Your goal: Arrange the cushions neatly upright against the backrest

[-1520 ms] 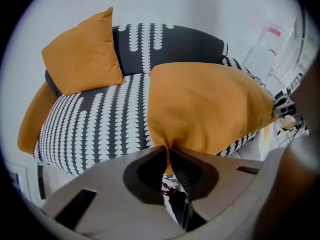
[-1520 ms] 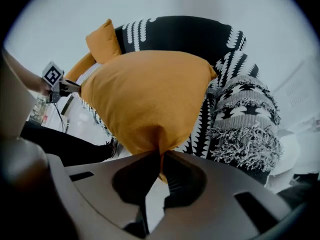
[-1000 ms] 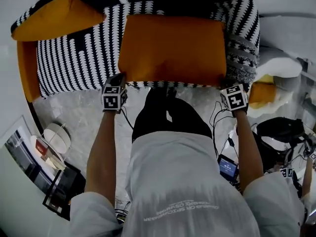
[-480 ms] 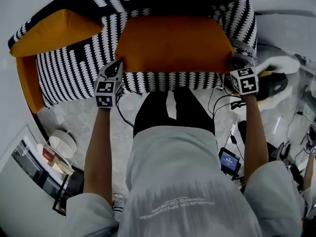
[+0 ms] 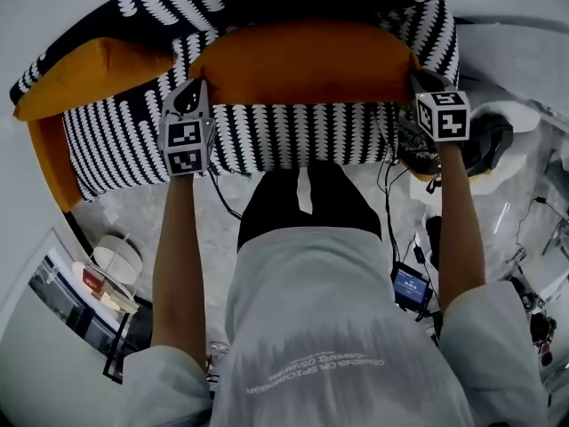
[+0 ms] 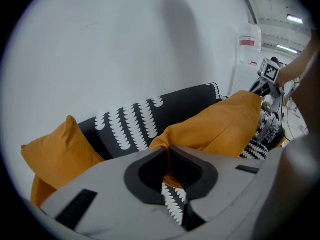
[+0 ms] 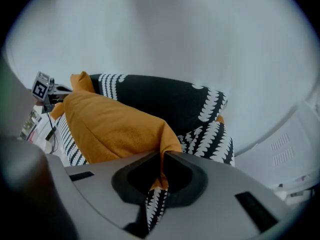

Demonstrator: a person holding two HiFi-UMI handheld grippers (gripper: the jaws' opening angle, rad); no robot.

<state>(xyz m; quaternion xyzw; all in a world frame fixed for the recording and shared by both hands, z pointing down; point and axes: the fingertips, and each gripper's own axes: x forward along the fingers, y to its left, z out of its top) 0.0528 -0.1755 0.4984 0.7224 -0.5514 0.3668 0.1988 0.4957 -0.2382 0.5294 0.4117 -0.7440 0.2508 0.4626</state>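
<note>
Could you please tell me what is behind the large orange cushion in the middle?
Behind the orange cushion rises the black, white-patterned backrest. The cushion covers the backrest's middle part, so nothing there can be checked.

The middle cushion is showing plain mustard orange, and the left cushion is showing the same. The sofa is wearing a black cover with rows of white scalloped marks, and its left side panel is showing orange. The left gripper and the right gripper are showing grey bodies with black pads, each carrying 1 cube of black-and-white square markers. The person is wearing a pale grey shirt and black trousers. The floor is showing grey marbling. The far wall is looking plain white.
</note>
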